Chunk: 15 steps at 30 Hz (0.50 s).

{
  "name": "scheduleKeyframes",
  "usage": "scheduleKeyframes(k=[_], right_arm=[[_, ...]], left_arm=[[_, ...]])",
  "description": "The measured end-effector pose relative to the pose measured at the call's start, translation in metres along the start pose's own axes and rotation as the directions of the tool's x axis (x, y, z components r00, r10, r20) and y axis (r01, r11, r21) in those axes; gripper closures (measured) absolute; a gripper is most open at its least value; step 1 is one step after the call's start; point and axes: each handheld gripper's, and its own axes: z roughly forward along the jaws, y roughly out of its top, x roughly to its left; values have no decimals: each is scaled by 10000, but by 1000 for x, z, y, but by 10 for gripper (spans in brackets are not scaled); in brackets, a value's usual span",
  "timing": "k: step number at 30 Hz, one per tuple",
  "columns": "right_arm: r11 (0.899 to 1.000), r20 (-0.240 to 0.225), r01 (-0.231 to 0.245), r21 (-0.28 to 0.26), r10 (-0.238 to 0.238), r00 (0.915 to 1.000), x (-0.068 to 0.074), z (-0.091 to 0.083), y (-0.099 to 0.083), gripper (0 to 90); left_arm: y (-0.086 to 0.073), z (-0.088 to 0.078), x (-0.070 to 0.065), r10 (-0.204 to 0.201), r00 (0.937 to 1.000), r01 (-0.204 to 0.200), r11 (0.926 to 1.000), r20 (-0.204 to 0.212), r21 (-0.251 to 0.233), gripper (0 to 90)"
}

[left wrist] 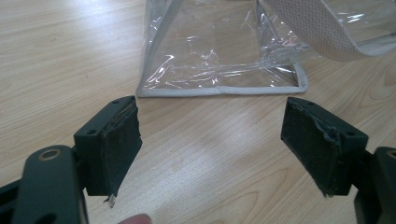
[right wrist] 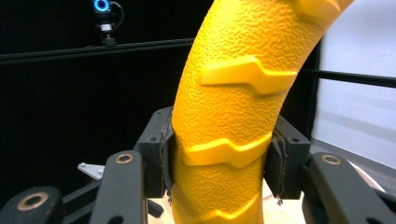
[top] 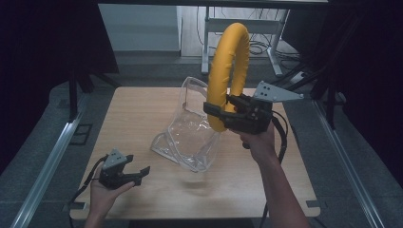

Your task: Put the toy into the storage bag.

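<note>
A big yellow ring (top: 229, 71) with a pebbled, ribbed surface (right wrist: 229, 121) stands upright in the air above the table's middle right. My right gripper (top: 219, 112) is shut on its lower part, one pad on each side of the tube. Just under the ring sits a clear plastic bag (top: 189, 134) with grey trim and its mouth facing up. My left gripper (top: 140, 174) rests low at the table's front left, open with nothing between its pads (left wrist: 116, 149), pointing at the bag's bottom edge (left wrist: 219, 89).
The wooden table (top: 142, 109) carries just the bag. Aluminium rails (top: 47, 166) run along both sides of it. Behind stand a white desk frame (top: 247, 33) and loose cables on the floor. A small camera with a blue light (right wrist: 102, 9) hangs on a dark bar.
</note>
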Motion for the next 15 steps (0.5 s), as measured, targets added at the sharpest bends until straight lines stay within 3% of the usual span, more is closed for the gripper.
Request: scheduleKeyframes(k=[6,15], right_arm=[[10000,-667,19,60,-15,9978,9,17,1,501],[9997,-1206,-115,206,139,9926,15,32,-4,500]], left_arm=[[0,1,0,18,10000,-18,10000,2,16,196],[0,2,0,42,10000,-42,10000,15,34,196]])
